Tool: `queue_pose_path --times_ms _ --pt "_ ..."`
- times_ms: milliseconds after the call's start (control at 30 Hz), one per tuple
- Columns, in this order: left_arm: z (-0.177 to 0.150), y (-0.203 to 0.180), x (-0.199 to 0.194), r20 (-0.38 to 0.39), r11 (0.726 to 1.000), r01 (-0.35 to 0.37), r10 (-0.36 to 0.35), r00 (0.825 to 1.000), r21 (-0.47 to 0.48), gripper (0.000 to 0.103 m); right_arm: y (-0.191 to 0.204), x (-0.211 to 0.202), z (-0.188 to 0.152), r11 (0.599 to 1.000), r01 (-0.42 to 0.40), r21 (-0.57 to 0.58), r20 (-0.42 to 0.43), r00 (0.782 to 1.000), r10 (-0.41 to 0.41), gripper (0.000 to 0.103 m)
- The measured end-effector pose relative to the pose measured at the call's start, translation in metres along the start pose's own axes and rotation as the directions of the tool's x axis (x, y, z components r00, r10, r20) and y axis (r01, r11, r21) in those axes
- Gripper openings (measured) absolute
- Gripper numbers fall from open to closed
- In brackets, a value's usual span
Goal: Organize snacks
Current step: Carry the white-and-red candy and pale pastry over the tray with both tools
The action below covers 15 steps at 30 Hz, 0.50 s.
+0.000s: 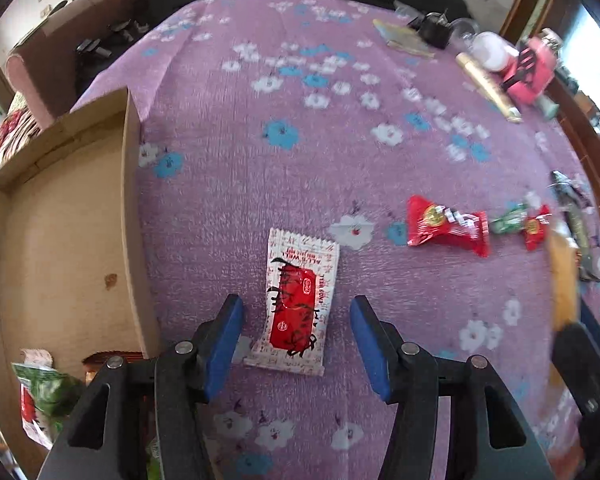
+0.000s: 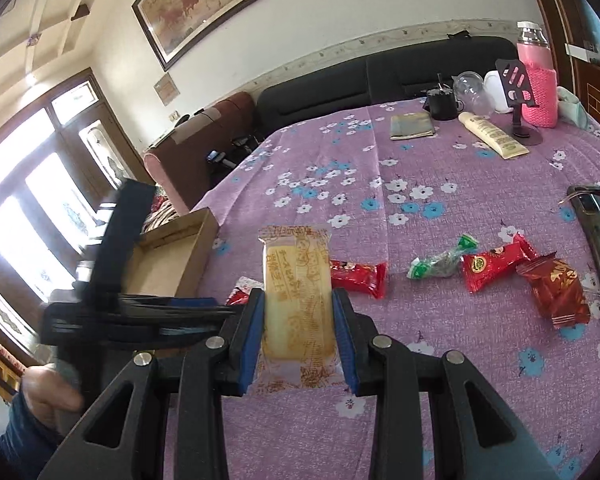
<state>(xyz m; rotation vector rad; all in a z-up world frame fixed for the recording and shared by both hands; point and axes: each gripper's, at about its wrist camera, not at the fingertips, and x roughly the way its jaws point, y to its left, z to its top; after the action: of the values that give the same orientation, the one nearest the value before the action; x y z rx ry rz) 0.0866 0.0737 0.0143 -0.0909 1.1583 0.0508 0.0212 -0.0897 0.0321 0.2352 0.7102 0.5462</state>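
Blue pads (image 2: pixel 342 332) of the right gripper (image 2: pixel 299 334) clamp a yellow cake pack (image 2: pixel 298 304), held above the purple cloth (image 2: pixel 420 320). Left gripper (image 1: pixel 296 340) points down, jaws spread around a red-and-white sachet (image 1: pixel 296 304) lying flat beside the cardboard box (image 1: pixel 134 220).

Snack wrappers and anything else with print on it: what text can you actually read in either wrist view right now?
White-and-red packet between the open left gripper fingers: print upside down, black scrawl over it, not readable.
Yellow cake wrapper clamped in the right gripper: brown East Asian characters, too blurred to quote.
Red candies: round logo only, unreadable.
Cream tube: print too small.
Nothing can be quoted reliably.
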Motion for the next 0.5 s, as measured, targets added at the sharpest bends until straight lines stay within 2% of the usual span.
queue_pose_path --times_ms 33,67,200,300,333,500 --pt "-0.002 -0.002 -0.001 0.006 1.0 -0.02 0.02 1.0 0.006 0.031 0.0 -0.001 0.0 1.0 0.001 0.001 0.001 1.0 -0.001 0.033" --pt "-0.002 -0.004 -0.001 0.014 0.999 -0.04 0.04 0.999 0.012 0.031 0.0 -0.002 0.001 1.0 0.004 0.002 0.006 1.0 -0.004 0.033" --pt "-0.007 -0.002 -0.007 0.052 0.999 -0.033 0.033 0.998 -0.013 0.026 -0.003 -0.003 0.002 1.0 0.009 0.013 0.018 1.0 -0.009 0.033" --pt "-0.012 0.007 -0.019 0.076 0.997 0.06 -0.056 0.996 -0.048 0.026 -0.004 -0.003 0.001 1.0 0.014 0.014 0.017 1.0 -0.014 0.033" --pt "-0.016 0.012 -0.029 0.106 0.995 0.085 -0.078 0.991 -0.059 0.026 -0.004 -0.002 0.001 1.0 0.012 0.013 0.015 1.0 -0.012 0.033" --pt "-0.035 0.027 -0.064 0.215 0.988 0.14 -0.123 0.969 -0.066 0.026 0.003 0.002 -0.003 1.0 0.007 -0.009 -0.001 1.0 -0.007 0.033"
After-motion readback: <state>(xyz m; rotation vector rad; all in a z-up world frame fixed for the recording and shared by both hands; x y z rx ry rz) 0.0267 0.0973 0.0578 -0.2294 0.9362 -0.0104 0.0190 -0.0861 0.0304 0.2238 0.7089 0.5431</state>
